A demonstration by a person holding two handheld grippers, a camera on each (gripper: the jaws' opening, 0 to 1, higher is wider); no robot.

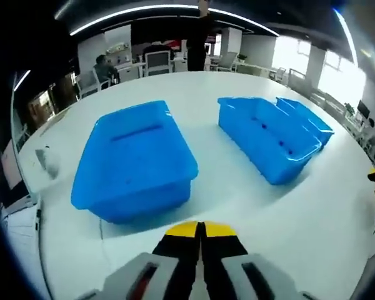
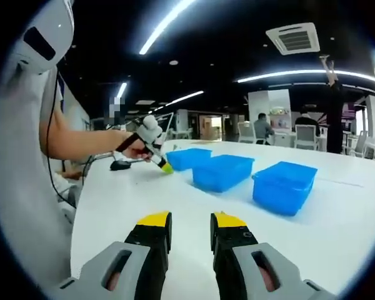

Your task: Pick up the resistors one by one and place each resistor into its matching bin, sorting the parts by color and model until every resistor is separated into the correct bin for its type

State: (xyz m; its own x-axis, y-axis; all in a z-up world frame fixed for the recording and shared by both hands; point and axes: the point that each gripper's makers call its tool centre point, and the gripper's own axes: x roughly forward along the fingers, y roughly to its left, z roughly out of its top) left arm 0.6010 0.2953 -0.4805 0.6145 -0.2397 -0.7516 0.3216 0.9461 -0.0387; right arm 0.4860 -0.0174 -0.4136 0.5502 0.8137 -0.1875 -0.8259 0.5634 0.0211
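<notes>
Bins (image 1: 135, 164) on white table (image 1: 287, 219), path unobstructed; left fingers (image 1: 181, 231) together, right fingers (image 2: 155, 220) apart.

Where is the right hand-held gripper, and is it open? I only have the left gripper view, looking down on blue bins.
Observer: The right hand-held gripper is low over a bare stretch of the white table, with its jaws apart and nothing between them.
Operator: How many bins does its view show?
Observer: Three blue bins in a row, seen from the side: near, middle and far. Their insides are hidden from there.
Operator: Can you see my left one from outside?
Observer: Yes. A person's hand holds the left hand-held gripper, its yellow tip angled down beside the far bin.
</notes>
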